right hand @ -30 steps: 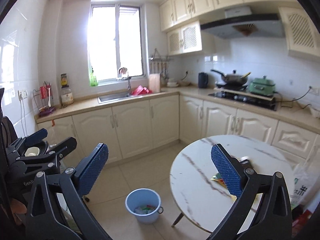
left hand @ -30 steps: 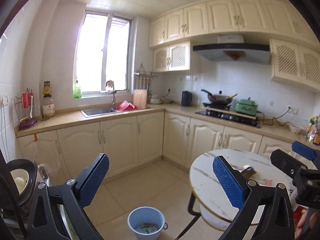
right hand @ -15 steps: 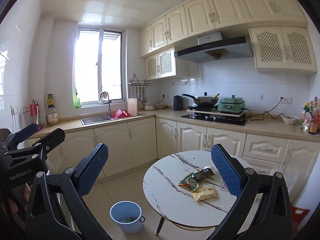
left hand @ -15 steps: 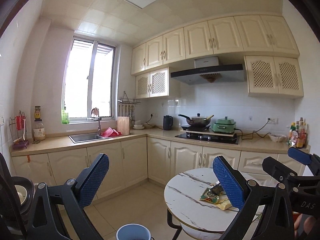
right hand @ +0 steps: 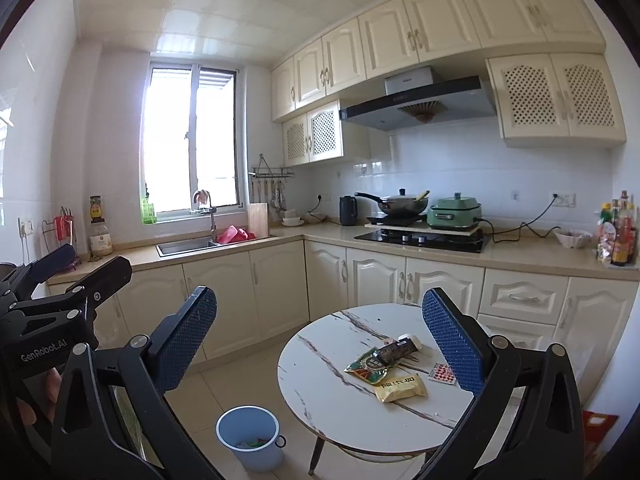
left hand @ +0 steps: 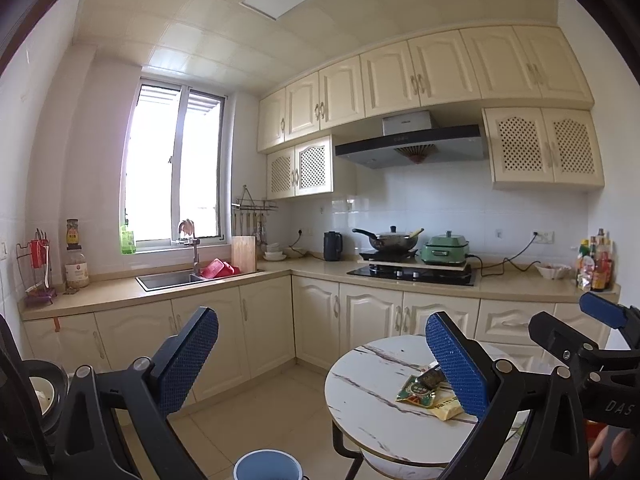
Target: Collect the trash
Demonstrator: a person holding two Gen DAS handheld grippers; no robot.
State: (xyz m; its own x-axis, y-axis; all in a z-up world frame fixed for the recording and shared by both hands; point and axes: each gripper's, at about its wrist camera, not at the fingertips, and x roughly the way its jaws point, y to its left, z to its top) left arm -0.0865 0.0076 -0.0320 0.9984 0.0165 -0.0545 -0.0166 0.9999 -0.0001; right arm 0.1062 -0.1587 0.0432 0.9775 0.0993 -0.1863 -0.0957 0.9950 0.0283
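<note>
Right now both grippers hang in the air in front of the round white marble-patterned surface [right hand: 340, 380], neither holding anything: the left gripper [left hand: 320, 360] has its blue-padded jaws spread wide, and the right gripper [right hand: 320, 344] has its jaws just as far apart. The trash lies in a small cluster on the far right part of that surface: a green foil snack wrapper [right hand: 366, 366], a dark brown packet [right hand: 396, 351] lying across its upper end, a yellow sachet [right hand: 400, 388] just beside them, and a small red-and-white checked packet [right hand: 442, 373] near the right jaw pad. On the tiled floor beside the surface stands a pale blue plastic bucket [right hand: 248, 436], with some scraps already in its bottom. I would judge this to be the approach before a pick, with nothing yet gripped. The next move calls for one gripper to drop low over a single wrapper, most likely the green one or the yellow sachet, and close flat on a thin edge without sweeping its neighbours off the rim.
</note>
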